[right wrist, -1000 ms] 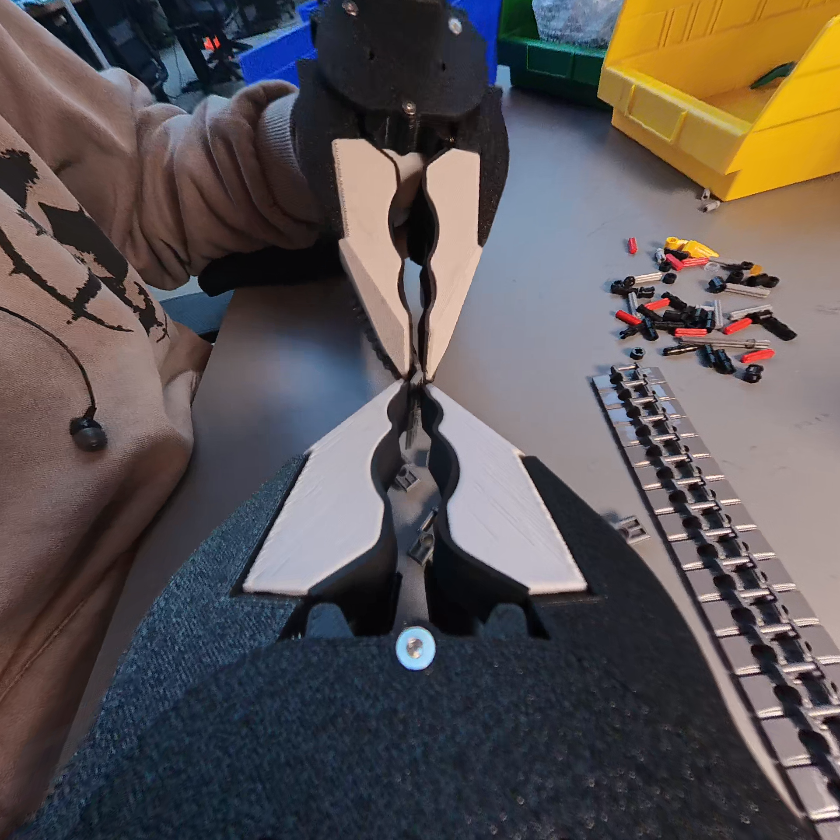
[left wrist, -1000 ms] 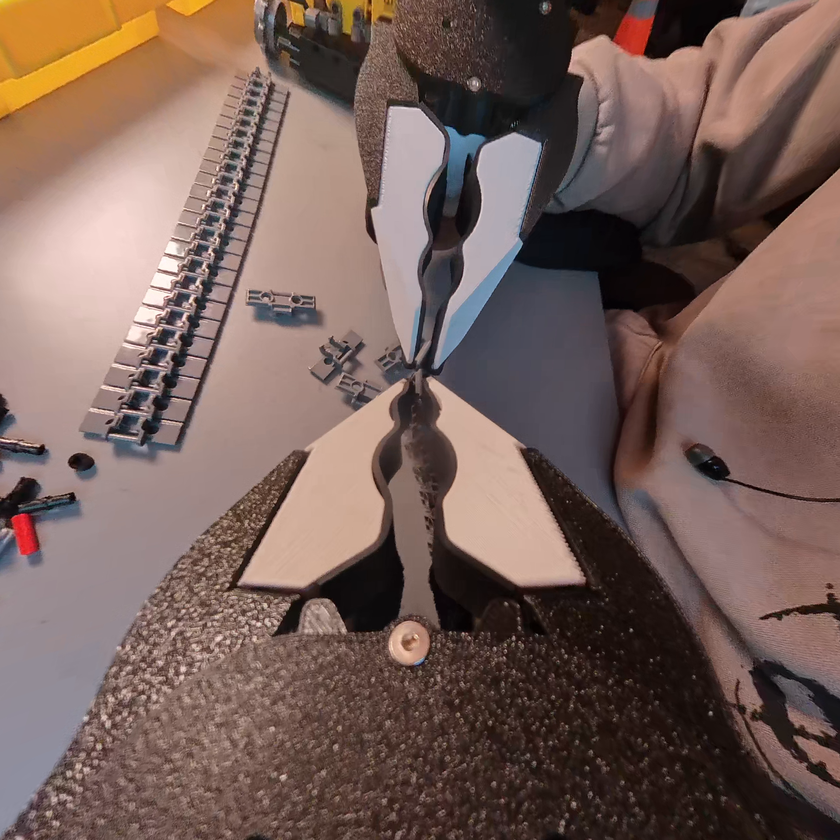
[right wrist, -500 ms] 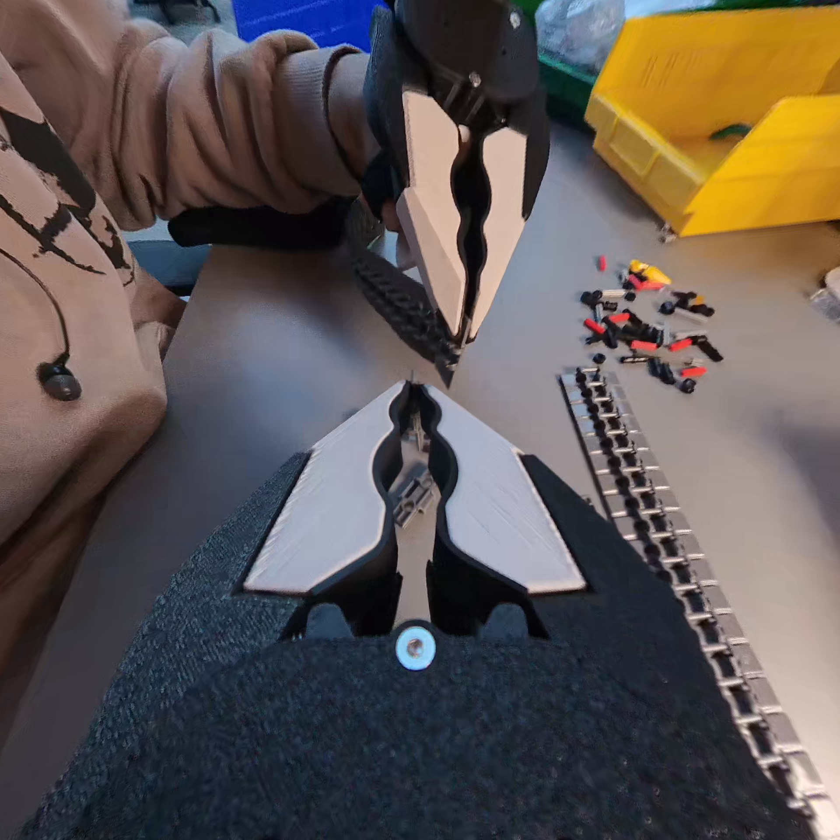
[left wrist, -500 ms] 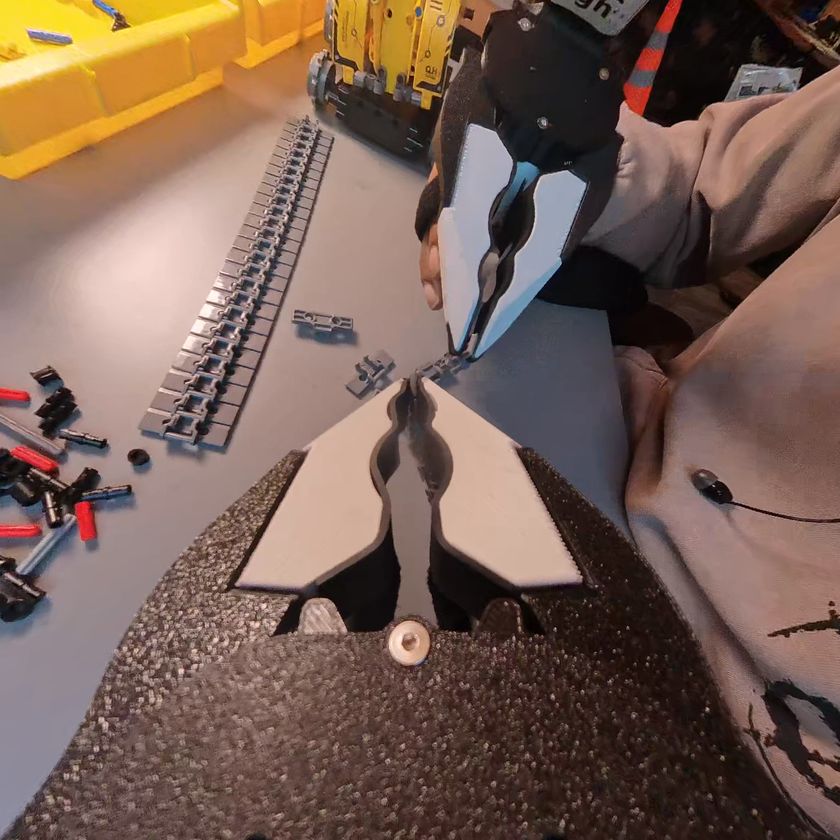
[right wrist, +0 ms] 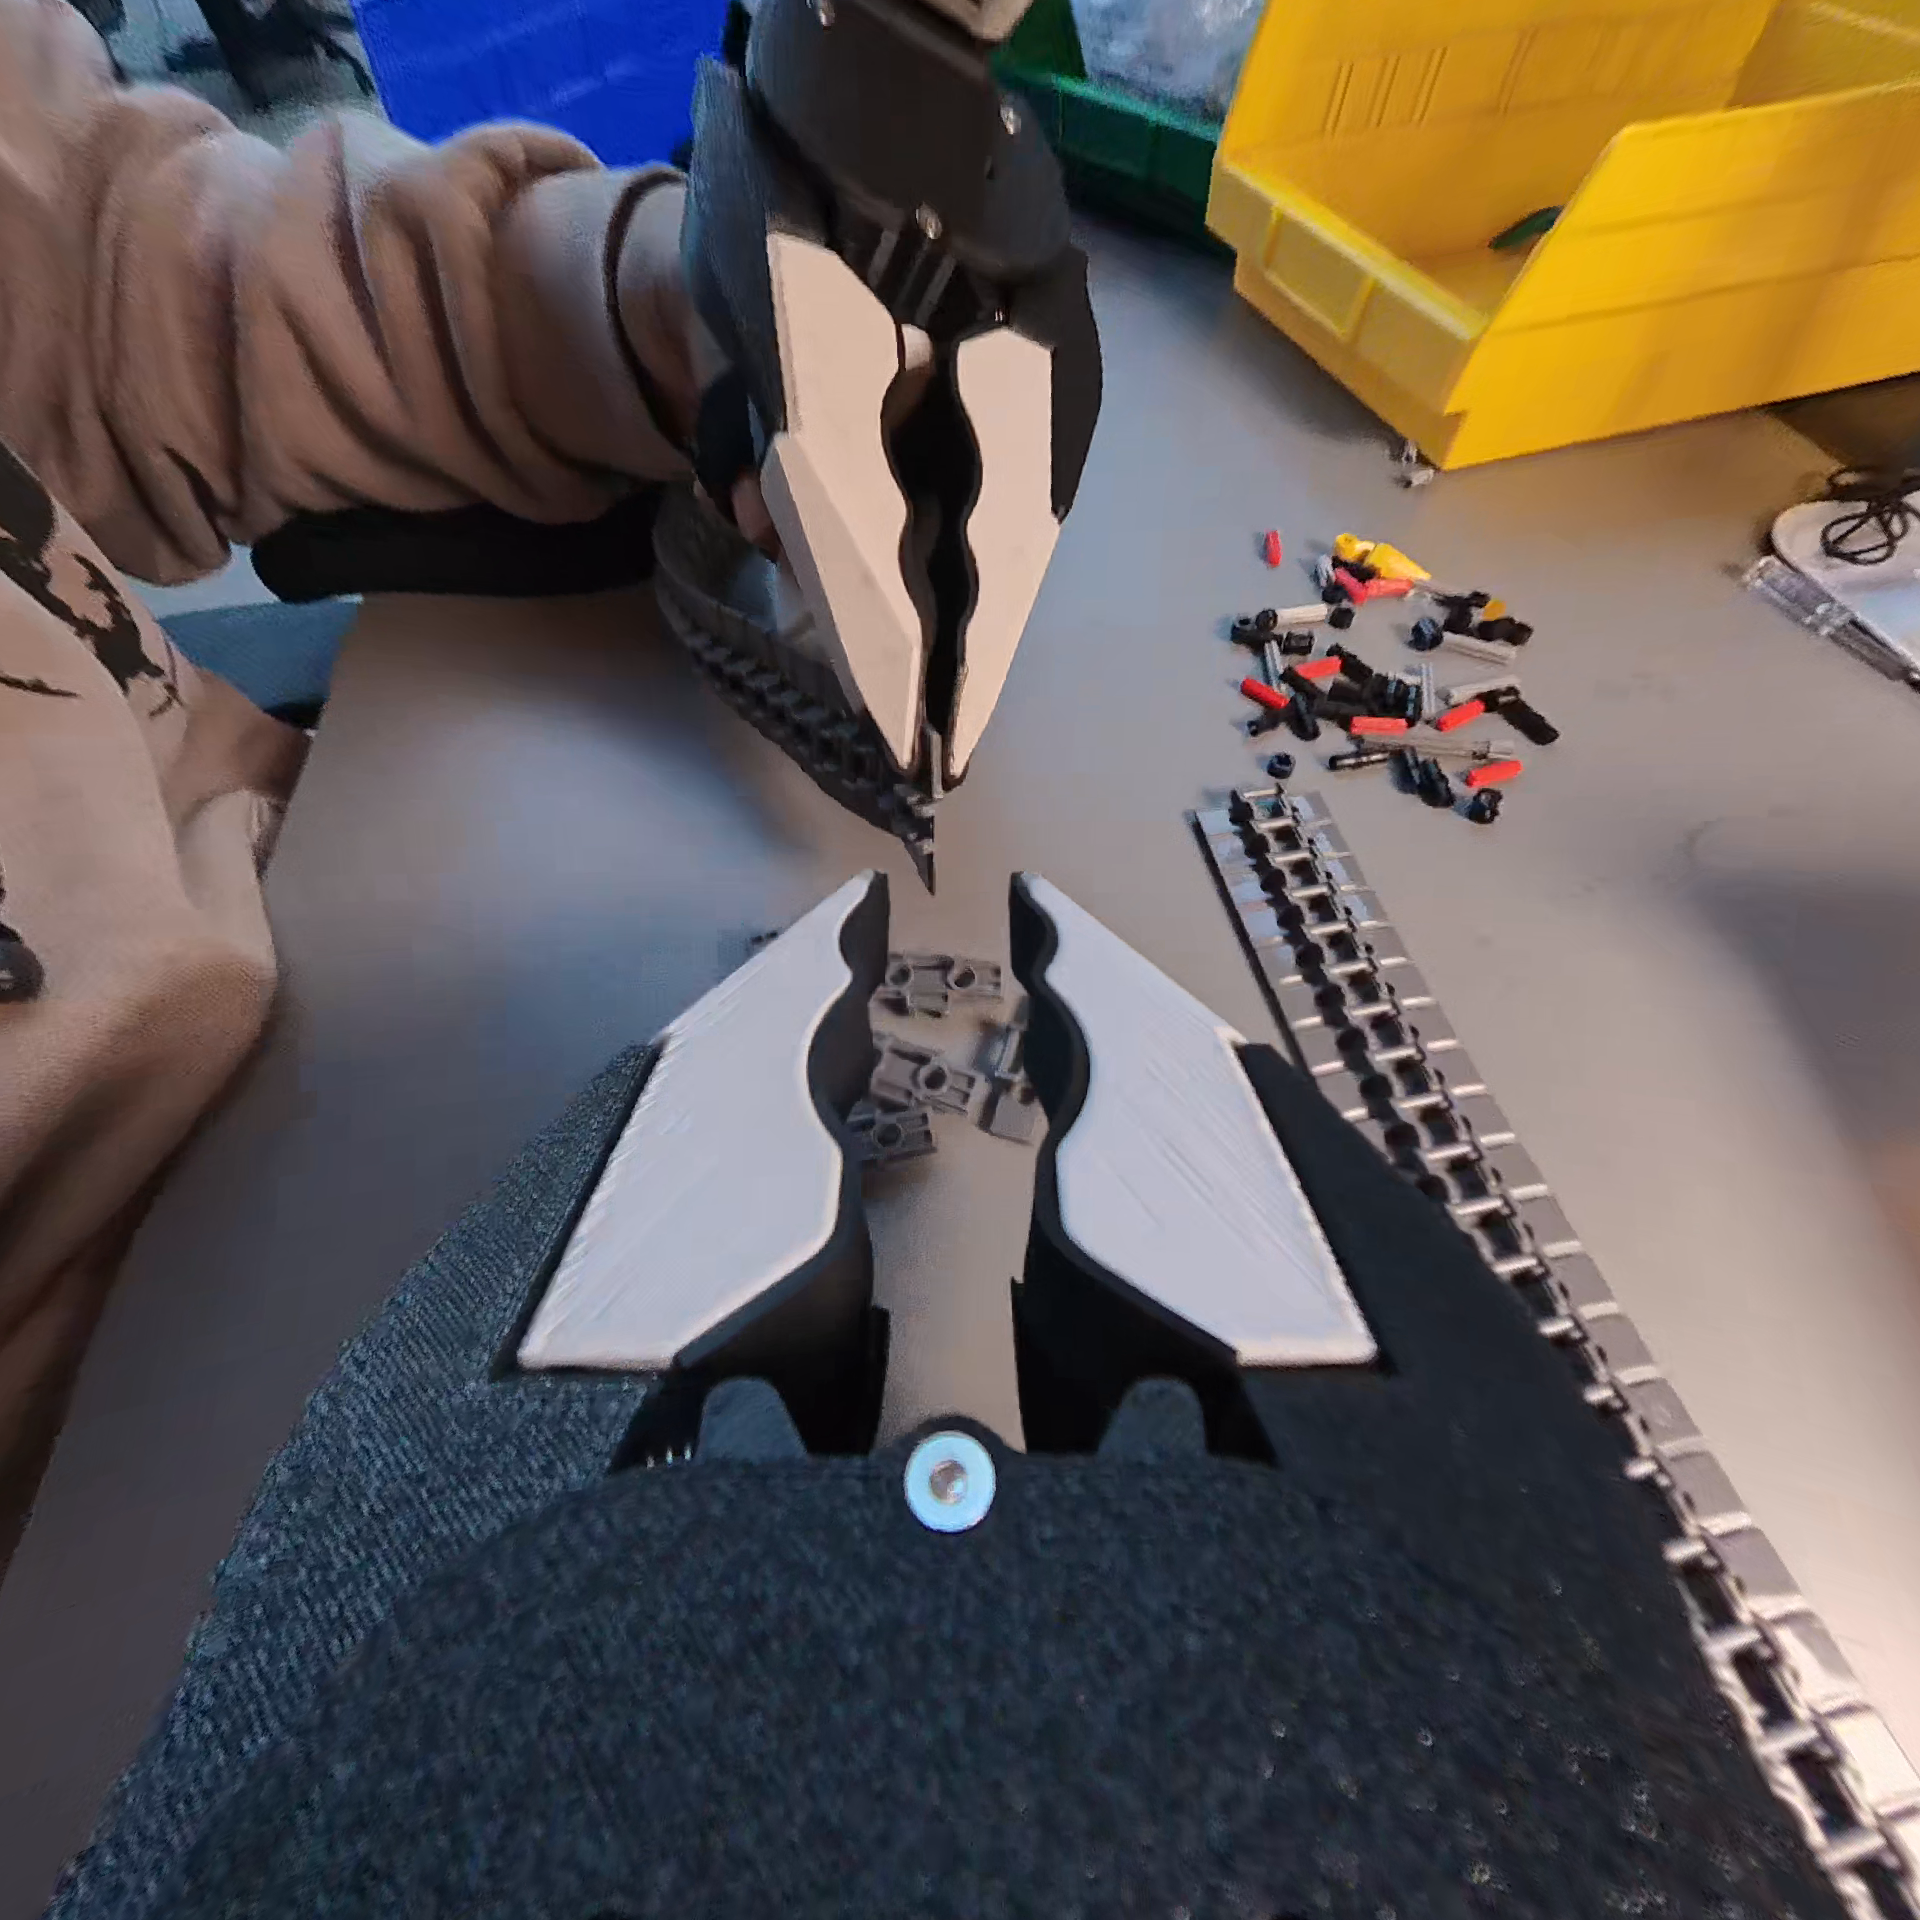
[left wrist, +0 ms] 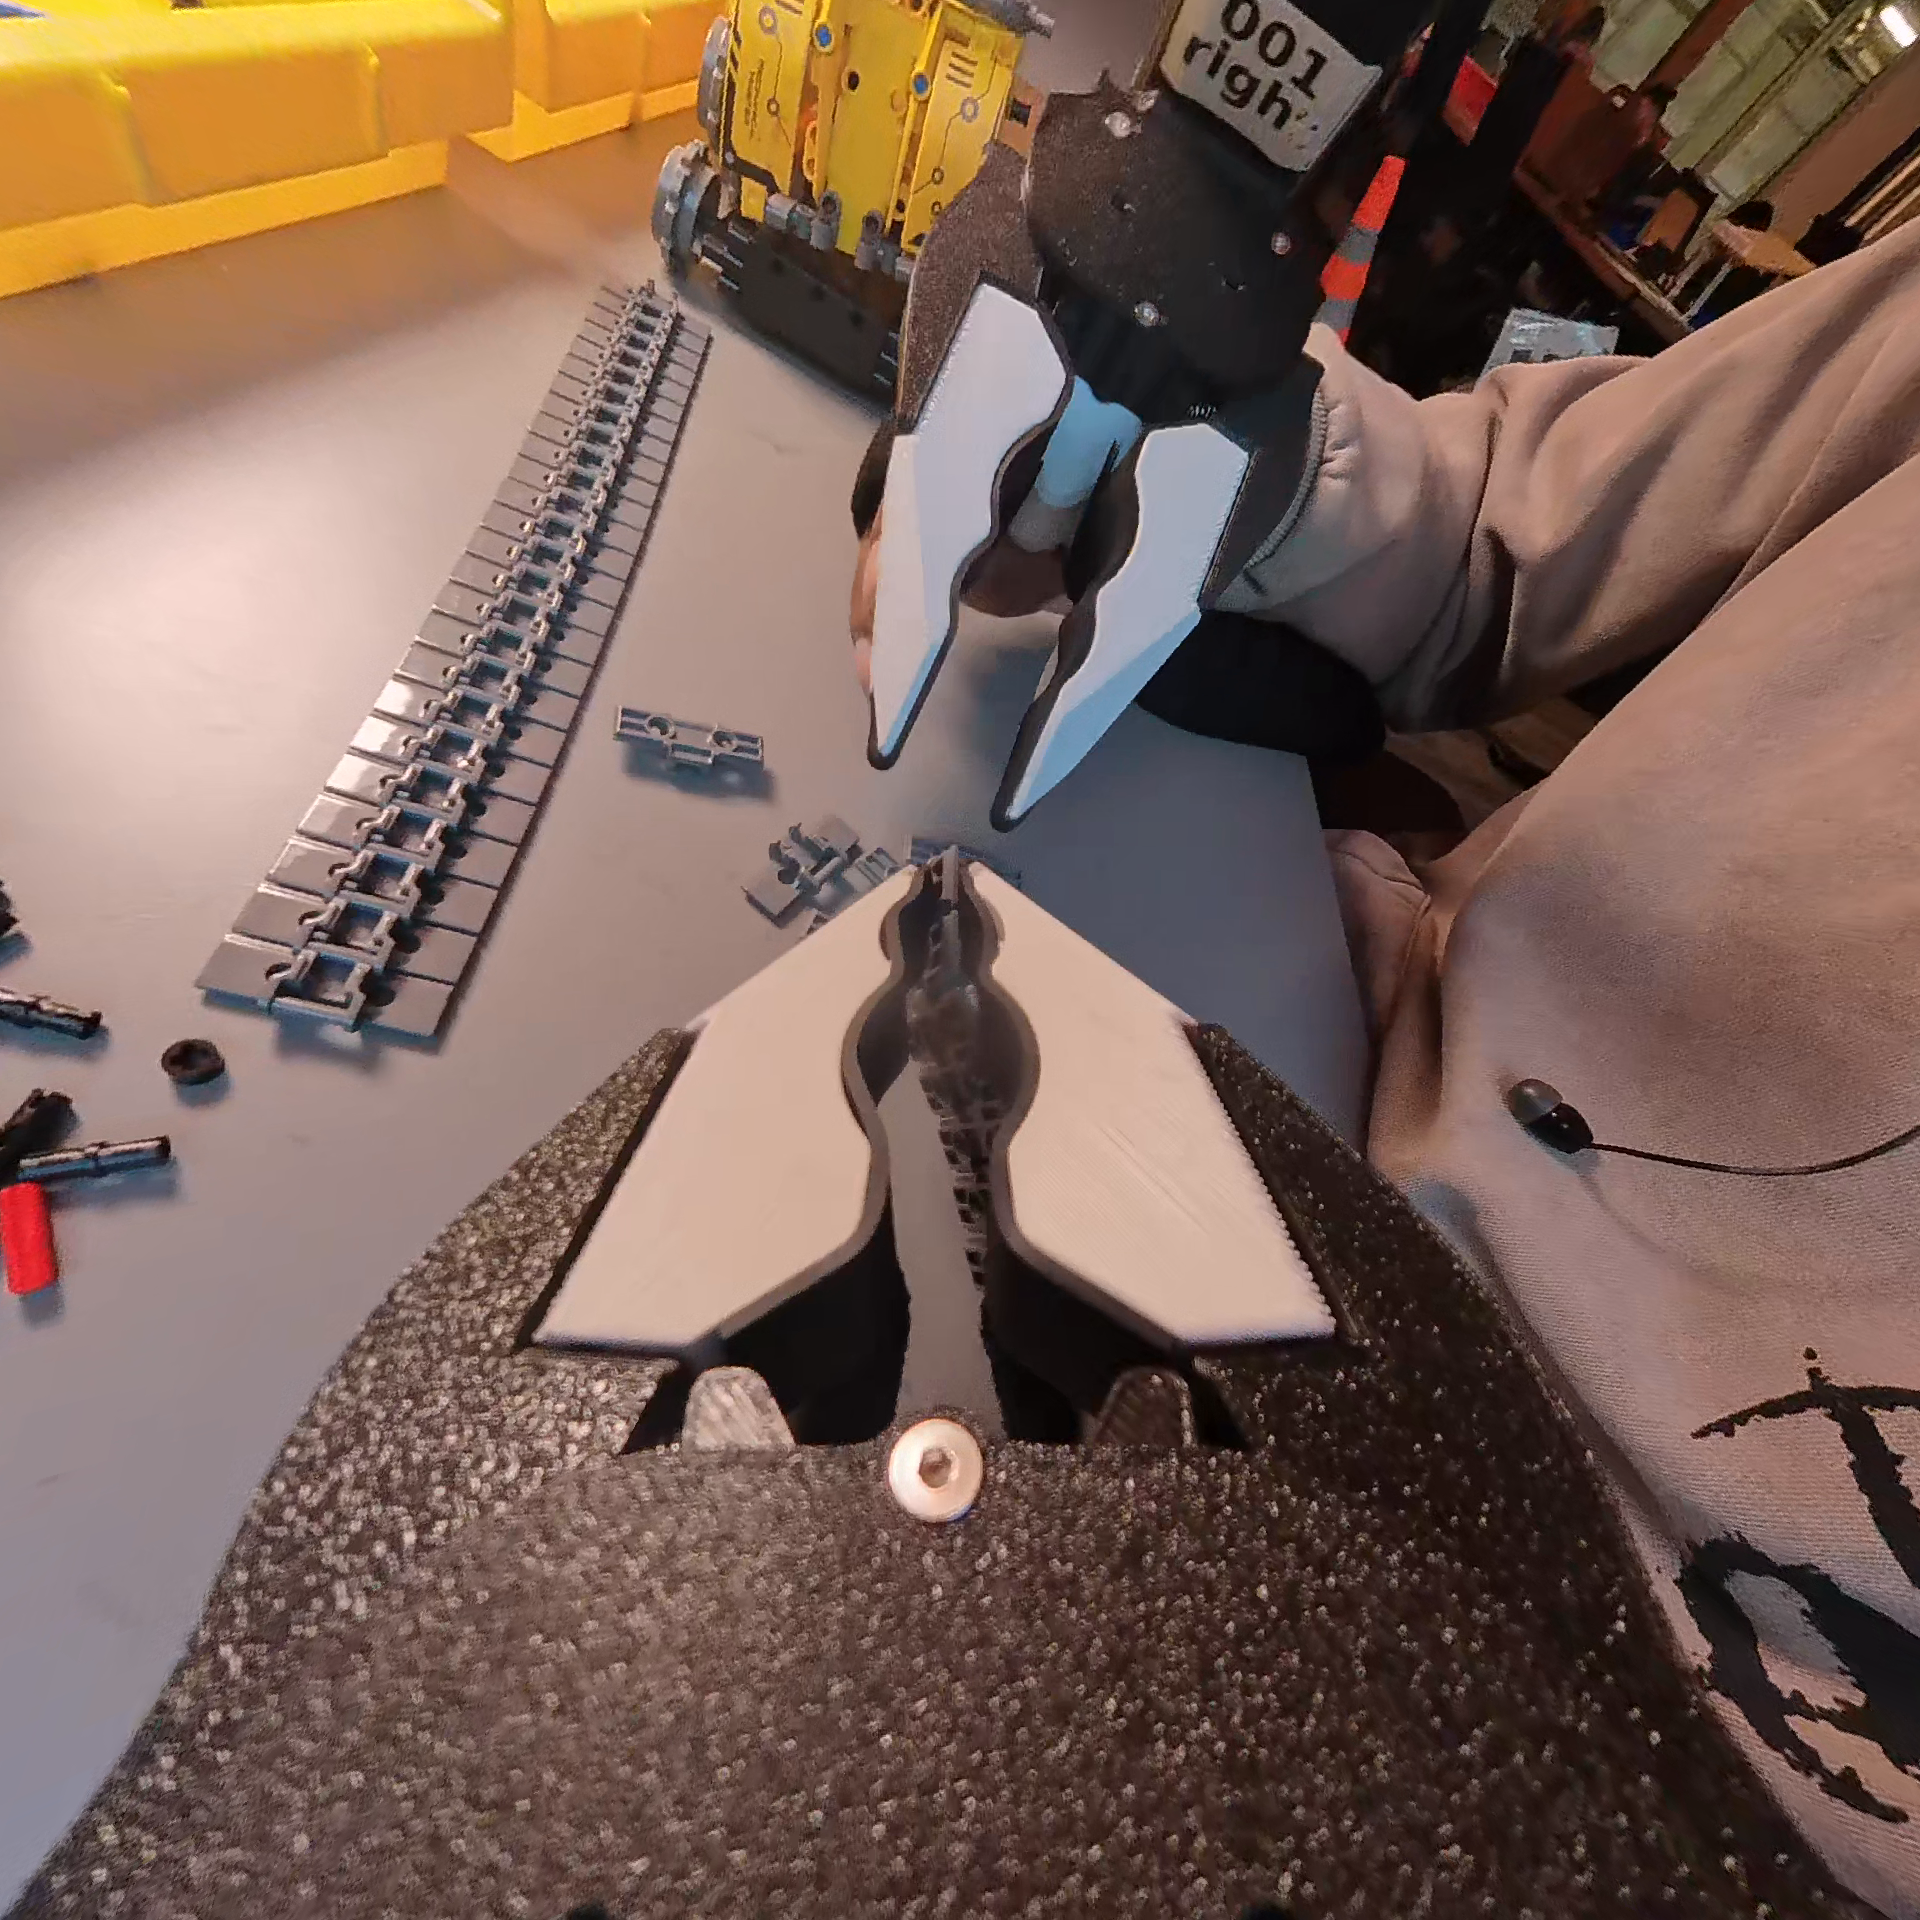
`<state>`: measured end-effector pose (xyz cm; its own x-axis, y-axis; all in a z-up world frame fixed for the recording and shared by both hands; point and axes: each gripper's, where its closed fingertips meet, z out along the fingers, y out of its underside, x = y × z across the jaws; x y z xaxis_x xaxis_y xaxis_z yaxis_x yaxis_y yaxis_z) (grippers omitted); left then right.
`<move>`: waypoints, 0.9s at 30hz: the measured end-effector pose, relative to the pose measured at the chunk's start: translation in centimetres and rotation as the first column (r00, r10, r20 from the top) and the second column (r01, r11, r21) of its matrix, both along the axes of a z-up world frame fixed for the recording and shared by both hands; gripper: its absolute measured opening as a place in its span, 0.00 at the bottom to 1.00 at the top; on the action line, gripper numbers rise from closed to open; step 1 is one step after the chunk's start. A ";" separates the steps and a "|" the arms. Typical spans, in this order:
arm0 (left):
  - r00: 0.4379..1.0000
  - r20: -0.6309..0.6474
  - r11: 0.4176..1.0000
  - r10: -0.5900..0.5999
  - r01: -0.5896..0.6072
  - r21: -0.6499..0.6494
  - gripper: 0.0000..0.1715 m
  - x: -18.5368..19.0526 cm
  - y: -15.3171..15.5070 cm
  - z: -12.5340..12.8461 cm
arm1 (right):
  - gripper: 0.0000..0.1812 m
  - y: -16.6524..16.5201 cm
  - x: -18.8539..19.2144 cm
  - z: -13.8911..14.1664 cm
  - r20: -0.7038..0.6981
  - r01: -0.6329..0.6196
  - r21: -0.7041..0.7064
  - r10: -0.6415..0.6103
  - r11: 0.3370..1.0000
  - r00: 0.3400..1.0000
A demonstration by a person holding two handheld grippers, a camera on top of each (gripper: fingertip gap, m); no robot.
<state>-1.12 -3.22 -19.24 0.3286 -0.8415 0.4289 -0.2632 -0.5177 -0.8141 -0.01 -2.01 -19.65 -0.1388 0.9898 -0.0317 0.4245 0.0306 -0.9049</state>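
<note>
My left gripper (left wrist: 948,875) is shut on the end of a short dark grey track strip (left wrist: 951,1101), which runs back between its fingers. In the right wrist view the left gripper (right wrist: 935,774) points down toward me and the strip (right wrist: 790,707) hangs behind it, its end link poking out below the tips. My right gripper (right wrist: 948,885) is open and empty just in front of that end link, above several loose grey track links (right wrist: 935,1049) on the table. The right gripper also shows in the left wrist view (left wrist: 948,784), with its jaws apart.
A long grey track strip (left wrist: 468,665) lies flat on the grey table (left wrist: 208,499); it also shows in the right wrist view (right wrist: 1403,1091). A single link (left wrist: 691,740), a pile of red and black pins (right wrist: 1382,675), yellow bins (right wrist: 1558,260) and a yellow tracked model (left wrist: 831,156) are around. A person's sleeve (left wrist: 1558,499) is close. Only a small space, under 4 cm, lies between the two pairs of fingers.
The two grippers met tip to tip on the small track piece a second ago. The right gripper has since opened, let go and drawn back. The left gripper stays shut on the strip.
</note>
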 end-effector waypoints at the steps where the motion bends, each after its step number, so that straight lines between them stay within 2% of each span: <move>1: 1.000 0.015 1.000 -0.016 0.016 0.008 0.03 0.3 -0.3 0.3 | 0.12 -0.4 -0.2 0.4 -0.020 -0.013 -0.023 0.013 1.000 1.000; 4: 0.997 0.048 0.998 -0.064 0.063 0.024 0.03 1.1 -1.1 1.0 | 0.11 -1.9 -0.7 0.2 -0.026 -0.073 -0.061 0.072 0.995 0.997; 6: 0.996 0.054 0.997 -0.072 0.071 0.018 0.03 1.3 -1.3 1.0 | 0.04 -2.3 -0.9 0.0 -0.021 -0.091 -0.051 0.090 0.994 0.996; 7: 0.996 0.058 0.997 -0.071 0.070 0.014 0.03 1.2 -1.4 1.0 | 0.04 -2.4 -0.9 0.0 -0.024 -0.097 -0.049 0.096 0.994 0.995; 12: 0.999 0.041 0.999 -0.032 0.031 0.012 0.12 0.2 -0.9 1.0 | 0.03 -1.5 -0.6 0.1 -0.021 -0.053 -0.126 0.051 0.991 0.998; 15: 1.000 -0.014 0.999 -0.013 0.014 0.046 0.04 -0.1 -0.7 0.6 | 0.03 -1.3 -0.4 0.7 -0.047 -0.054 -0.174 0.047 0.983 0.998; 22: 1.000 -0.001 0.999 -0.023 0.023 0.036 0.07 0.3 -0.9 0.6 | 0.03 -2.0 -0.5 0.2 -0.030 -0.086 -0.205 0.081 0.975 0.996; 24: 0.999 -0.011 0.998 -0.047 0.048 0.045 0.03 0.4 -1.3 0.6 | 0.03 -2.2 -0.6 0.1 -0.023 -0.090 -0.187 0.088 0.978 0.996; 27: 0.999 -0.013 0.998 -0.049 0.049 0.042 0.02 0.4 -1.4 0.6 | 0.03 -2.3 -0.6 0.1 -0.027 -0.096 -0.197 0.092 0.976 0.995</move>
<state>-0.69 -4.59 -18.63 0.2915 -0.8740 0.3887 -0.2971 -0.4690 -0.8317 -0.59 -4.27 -19.55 -0.2334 0.9467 -0.2220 0.4122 -0.1104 -0.9044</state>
